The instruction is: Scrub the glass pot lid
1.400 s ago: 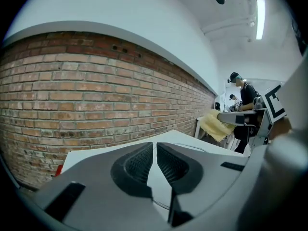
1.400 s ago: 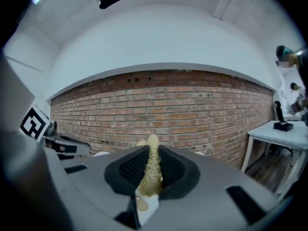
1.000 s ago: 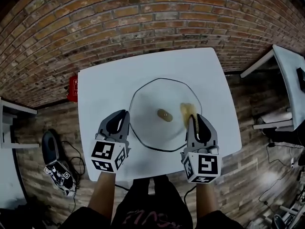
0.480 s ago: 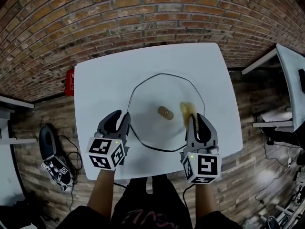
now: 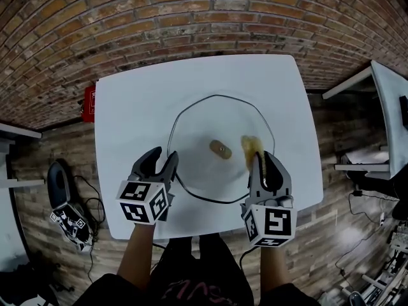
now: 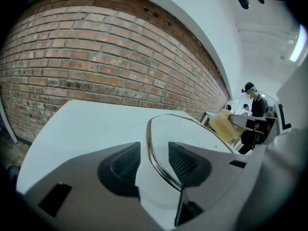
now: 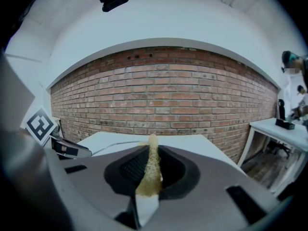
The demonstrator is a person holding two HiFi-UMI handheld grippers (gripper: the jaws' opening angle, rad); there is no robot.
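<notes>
The glass pot lid (image 5: 205, 127) lies flat on the white table (image 5: 134, 113), its brown knob (image 5: 220, 149) at the middle. My left gripper (image 5: 164, 159) is at the lid's left rim (image 6: 151, 143). Its jaws have just been opening, and the metal rim runs between them with a gap on each side. My right gripper (image 5: 262, 162) hovers over the lid's right side, shut on a yellow scrub sponge (image 5: 249, 147). That sponge (image 7: 150, 169) stands pinched upright between the pads.
The table's front edge runs just under both grippers. On the floor to the left are a red object (image 5: 88, 103) and a marker-covered device (image 5: 66, 218). Another white table (image 5: 390, 110) stands at the right. People (image 6: 253, 98) stand far off in the left gripper view.
The left gripper's jaws went from shut on the lid's rim to open around it, and that hand sank a little. The right gripper and sponge stayed put.
</notes>
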